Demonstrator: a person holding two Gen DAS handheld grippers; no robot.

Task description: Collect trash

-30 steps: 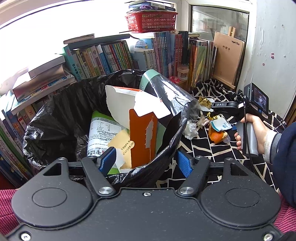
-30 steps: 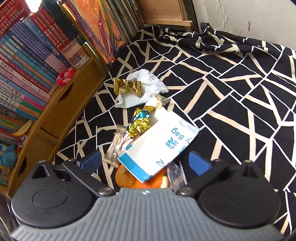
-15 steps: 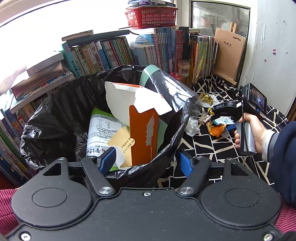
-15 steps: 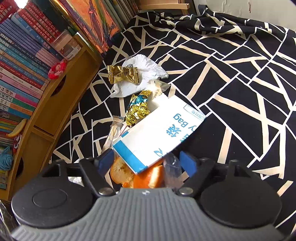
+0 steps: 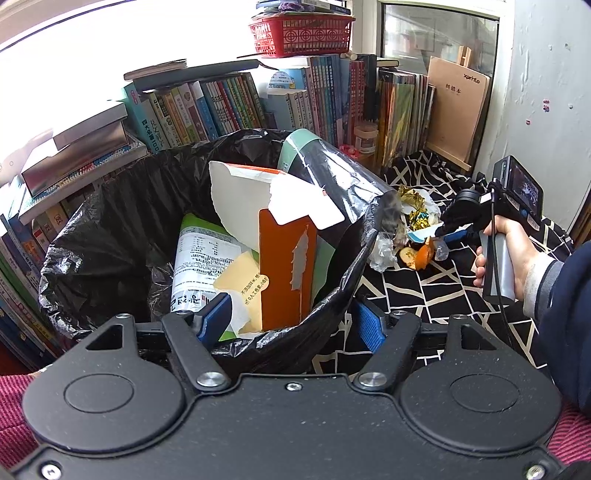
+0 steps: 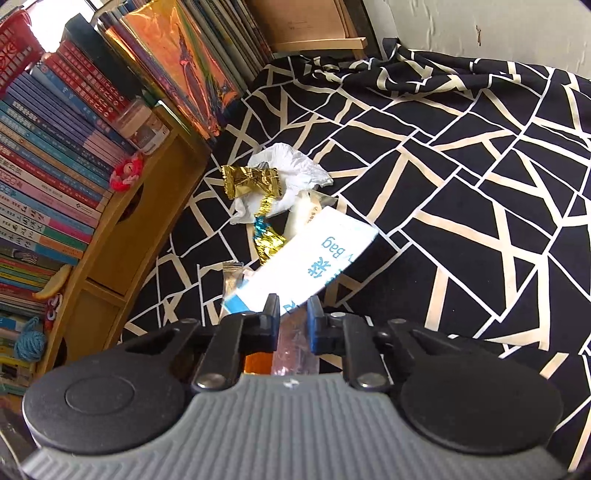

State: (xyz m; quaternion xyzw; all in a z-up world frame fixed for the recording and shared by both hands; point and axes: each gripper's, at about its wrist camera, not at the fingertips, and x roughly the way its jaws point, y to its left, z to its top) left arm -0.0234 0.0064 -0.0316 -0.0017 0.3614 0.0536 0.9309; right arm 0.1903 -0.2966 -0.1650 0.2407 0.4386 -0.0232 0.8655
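A black trash bag (image 5: pixel 110 229), stuffed with cardboard and papers, fills the left wrist view. My left gripper (image 5: pixel 291 321) grips its near rim, one pad inside and one outside. On the patterned cloth beside it lies a litter pile: a white and blue bag (image 6: pixel 325 258), gold wrappers (image 6: pixel 251 181), white tissue (image 6: pixel 291 162), orange peel (image 5: pixel 421 254) and clear plastic (image 6: pixel 295 347). My right gripper (image 6: pixel 292 314), also visible as right gripper (image 5: pixel 443 232) in a hand, has its jaws closing, and the near edge of the white and blue bag is pinched between them.
Rows of books (image 6: pixel 55 147) on a wooden shelf (image 6: pixel 140 229) line the left side, with a small jar (image 6: pixel 144 125) on it. A red basket (image 5: pixel 303 35) tops the books. The black and cream cloth (image 6: pixel 461 166) stretches right towards a white wall.
My right gripper's jaws went from wide apart to nearly together, catching the white and blue bag's edge, and it edged into the pile. The left gripper and trash bag stayed put.
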